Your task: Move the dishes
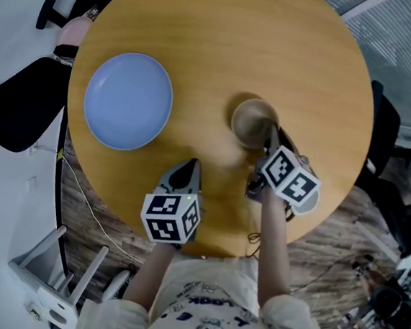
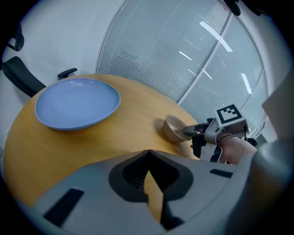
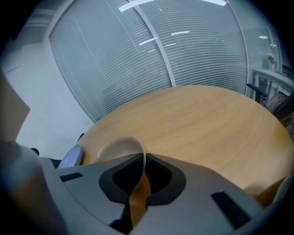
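Our right gripper [image 3: 143,158] is clenched on the near rim of the small beige bowl [image 1: 249,121]. The thin wall stands between its two jaws, one jaw inside the bowl and one outside. The bowl seems to sit on the round wooden desk [image 1: 225,39], directly in front of this gripper. Our left gripper [image 2: 148,155] is closed with nothing in it and hovers over bare desk. The blue plate [image 1: 128,101] lies ahead of it and to its left, well apart from the bowl.

We judge that the step in hand is to lift the bowl. The grip takes the rim on one side only, so the far side will probably want to drop. We should hold the squeeze firm, raise slowly with a steady wrist, and carry the bowl low over the desk. If it begins to turn in the jaws, it is better to set it down and take the rim deeper. The free left gripper should not cross the path.
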Motion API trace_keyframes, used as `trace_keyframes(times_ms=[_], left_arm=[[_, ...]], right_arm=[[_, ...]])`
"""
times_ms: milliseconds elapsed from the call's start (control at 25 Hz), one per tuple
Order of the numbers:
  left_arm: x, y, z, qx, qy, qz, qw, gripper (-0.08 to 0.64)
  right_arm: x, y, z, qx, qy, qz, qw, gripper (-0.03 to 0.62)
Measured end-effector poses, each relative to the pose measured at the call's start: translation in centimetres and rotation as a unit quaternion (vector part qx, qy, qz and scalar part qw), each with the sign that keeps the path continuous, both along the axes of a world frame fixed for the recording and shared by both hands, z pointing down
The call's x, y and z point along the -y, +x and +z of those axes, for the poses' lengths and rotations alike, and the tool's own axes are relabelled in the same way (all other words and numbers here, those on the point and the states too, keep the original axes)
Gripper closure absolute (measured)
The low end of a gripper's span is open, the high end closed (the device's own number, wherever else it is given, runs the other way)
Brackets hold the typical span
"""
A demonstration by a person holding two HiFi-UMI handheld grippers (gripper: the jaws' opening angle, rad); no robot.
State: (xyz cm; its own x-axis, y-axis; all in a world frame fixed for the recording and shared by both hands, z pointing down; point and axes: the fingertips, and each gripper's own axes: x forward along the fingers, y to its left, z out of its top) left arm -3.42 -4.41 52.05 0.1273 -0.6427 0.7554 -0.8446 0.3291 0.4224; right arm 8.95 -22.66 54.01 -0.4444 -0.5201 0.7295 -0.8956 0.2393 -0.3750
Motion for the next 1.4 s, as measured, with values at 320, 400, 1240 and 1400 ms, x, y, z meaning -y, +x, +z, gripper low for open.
trace_keyframes(times_ms=[320, 400, 1240, 1400], left_arm=[[-1.4, -1.8, -0.2, -0.003, 0.004, -0.011, 0.9999, 0.558], [-1.7, -2.4, -0.3, -0.002, 0.005, -0.013, 0.9999, 0.558], [-4.0, -5.2, -0.6, -0.007, 0.014, -0.014, 0.9998, 0.558], [-3.9, -5.2, -1.0, -0.004, 0.023, -0.004, 0.9997, 0.558]], right_arm=[[-0.6, -1.8, -1.4, 0.017, -0.025, -0.009, 1.000, 0.575], [-1.3, -2.7, -1.3, 0.015, -0.031, -0.017, 0.999, 0.577], [-3.0, -5.0, -0.2, -0.027, 0.015, -0.030, 0.999, 0.531], [-3.0, -4.5, -1.6, -0.019, 0.034, -0.016, 0.999, 0.471]])
